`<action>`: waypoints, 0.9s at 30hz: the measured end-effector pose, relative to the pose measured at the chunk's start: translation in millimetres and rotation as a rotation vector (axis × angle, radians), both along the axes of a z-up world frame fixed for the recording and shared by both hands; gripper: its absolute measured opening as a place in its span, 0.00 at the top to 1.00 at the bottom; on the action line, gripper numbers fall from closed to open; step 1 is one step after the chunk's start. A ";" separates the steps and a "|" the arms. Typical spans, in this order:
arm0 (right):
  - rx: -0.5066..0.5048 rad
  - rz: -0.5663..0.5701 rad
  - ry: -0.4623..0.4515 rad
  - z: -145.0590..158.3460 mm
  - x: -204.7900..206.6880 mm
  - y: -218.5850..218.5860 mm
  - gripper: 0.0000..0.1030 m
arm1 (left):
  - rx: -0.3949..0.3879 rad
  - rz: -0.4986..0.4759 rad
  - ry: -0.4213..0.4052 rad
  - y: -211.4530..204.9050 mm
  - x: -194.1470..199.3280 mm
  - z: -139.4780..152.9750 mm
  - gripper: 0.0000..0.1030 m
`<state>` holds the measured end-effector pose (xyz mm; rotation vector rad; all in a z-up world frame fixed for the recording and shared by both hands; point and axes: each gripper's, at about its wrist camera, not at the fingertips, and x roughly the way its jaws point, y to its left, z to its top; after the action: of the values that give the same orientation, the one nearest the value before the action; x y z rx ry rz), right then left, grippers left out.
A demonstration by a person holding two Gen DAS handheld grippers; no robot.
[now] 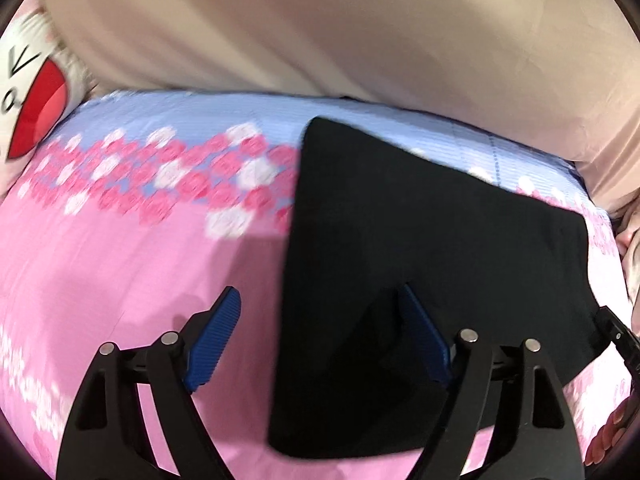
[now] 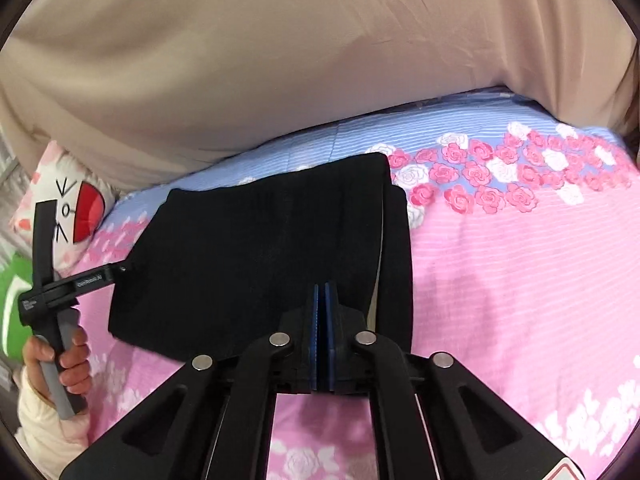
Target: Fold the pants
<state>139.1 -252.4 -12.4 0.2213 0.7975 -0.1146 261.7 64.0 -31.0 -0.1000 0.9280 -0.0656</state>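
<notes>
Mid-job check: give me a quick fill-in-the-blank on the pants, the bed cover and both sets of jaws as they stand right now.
1. The folded pants are ____ in colour.
2. The left gripper has its jaws ____, one blue pad over the pink bed cover and one over the pants.
3. The right gripper has its jaws ____.
4. The bed cover is printed with pink and white ____.

Missing words: black; open; shut; roses

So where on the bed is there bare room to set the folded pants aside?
Right of the black pants, the pink bedspread lies bare up to the rose band. In the left wrist view, bare pink bedspread also lies left of the pants. It is crowded near the cartoon pillow, where the left hand-held gripper sits.
</notes>
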 end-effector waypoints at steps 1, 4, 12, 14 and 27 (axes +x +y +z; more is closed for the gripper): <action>-0.006 -0.003 0.021 -7.6 1.0 -1.3 1.00 | 0.005 0.020 0.011 5.2 -2.9 -5.0 0.21; 0.054 -0.026 0.012 -9.0 -12.2 -7.6 1.00 | -0.114 0.042 0.068 30.4 -6.8 -23.9 0.19; -0.150 -0.068 -0.088 11.4 -77.7 40.2 0.86 | 0.031 0.009 -0.182 17.0 -101.0 17.6 0.18; -0.181 -0.068 -0.137 9.6 -92.1 52.7 0.67 | 0.040 -0.017 -0.232 7.5 -125.0 17.3 0.13; -0.232 -0.111 -0.181 -9.0 -141.7 89.0 0.30 | 0.050 -0.043 -0.301 -13.9 -178.1 -10.2 0.08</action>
<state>-2.6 -163.4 -21.4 0.0552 0.5861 -0.2859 83.6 50.2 -41.2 -0.0220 0.6303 -0.0947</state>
